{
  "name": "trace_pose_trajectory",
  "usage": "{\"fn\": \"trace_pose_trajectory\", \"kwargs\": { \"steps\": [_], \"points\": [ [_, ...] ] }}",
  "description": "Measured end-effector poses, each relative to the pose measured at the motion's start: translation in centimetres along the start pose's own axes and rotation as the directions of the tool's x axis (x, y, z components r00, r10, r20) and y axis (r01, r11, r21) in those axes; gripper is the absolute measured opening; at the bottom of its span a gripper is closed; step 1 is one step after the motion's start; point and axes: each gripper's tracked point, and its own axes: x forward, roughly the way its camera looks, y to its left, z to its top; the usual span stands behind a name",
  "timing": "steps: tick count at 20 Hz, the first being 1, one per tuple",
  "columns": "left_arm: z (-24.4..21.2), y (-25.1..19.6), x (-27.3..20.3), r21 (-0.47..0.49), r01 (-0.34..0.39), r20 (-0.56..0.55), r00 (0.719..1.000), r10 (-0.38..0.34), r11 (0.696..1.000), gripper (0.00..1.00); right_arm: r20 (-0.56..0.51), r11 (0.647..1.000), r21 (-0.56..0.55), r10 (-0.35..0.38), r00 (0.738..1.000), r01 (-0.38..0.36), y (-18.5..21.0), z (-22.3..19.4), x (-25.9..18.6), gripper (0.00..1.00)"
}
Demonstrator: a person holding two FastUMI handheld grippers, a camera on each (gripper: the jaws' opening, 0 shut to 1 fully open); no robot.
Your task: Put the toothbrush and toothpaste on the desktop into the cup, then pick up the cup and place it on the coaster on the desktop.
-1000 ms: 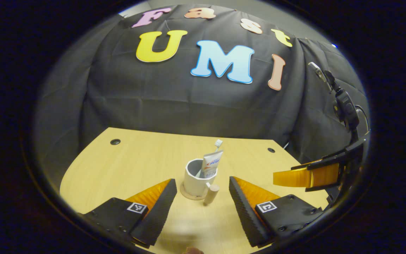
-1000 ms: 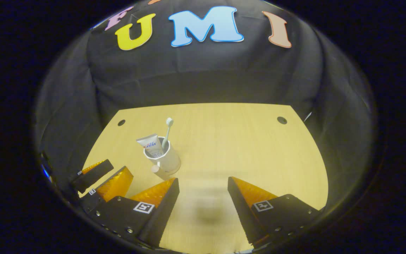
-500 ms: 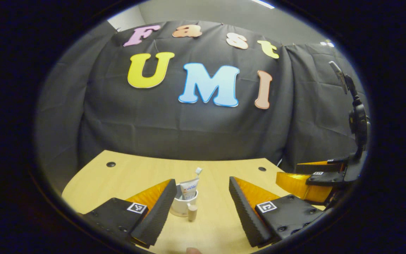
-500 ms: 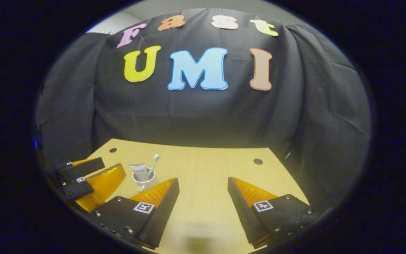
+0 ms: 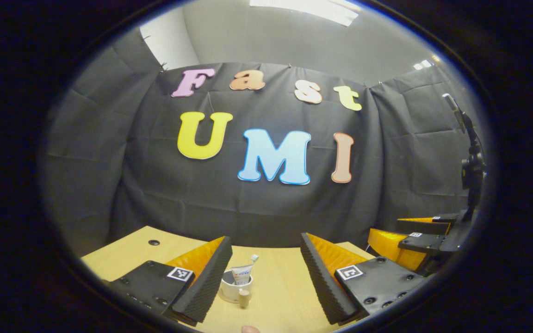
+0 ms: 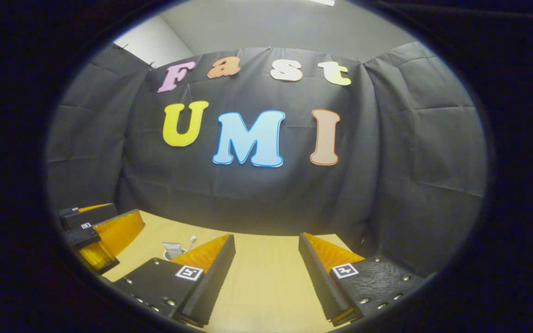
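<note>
Tongs, left point(image 5: 265, 277) and right point(image 6: 266, 273), gape empty.

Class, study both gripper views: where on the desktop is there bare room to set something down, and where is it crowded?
Bare wood runs between the right gripper fingers to the far edge, and left of the cup toward the cable hole. It is crowded around the cup holding the toothpaste and toothbrush, just ahead of the left gripper.

From the left gripper view my left finger point(image 5: 204, 282) covers the cup's point(image 5: 230, 289) near side. I can't make out a coaster under it. From the right gripper view only the toothpaste point(image 6: 171, 249) and toothbrush point(image 6: 192, 240) tips clear my tongs.
</note>
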Motion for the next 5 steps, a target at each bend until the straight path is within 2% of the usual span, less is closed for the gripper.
{"fn": "trace_pose_trajectory", "kwargs": {
  "steps": [5],
  "points": [
    [0.32, 0.17, -1.04, 0.023, -0.05, 0.022, 0.999, 0.049, 0.998, 0.96, 0.034, 0.999, -0.029, 0.013, 0.999, -0.012, -0.33, 0.46, -0.38, 0.86]
  ]
}}
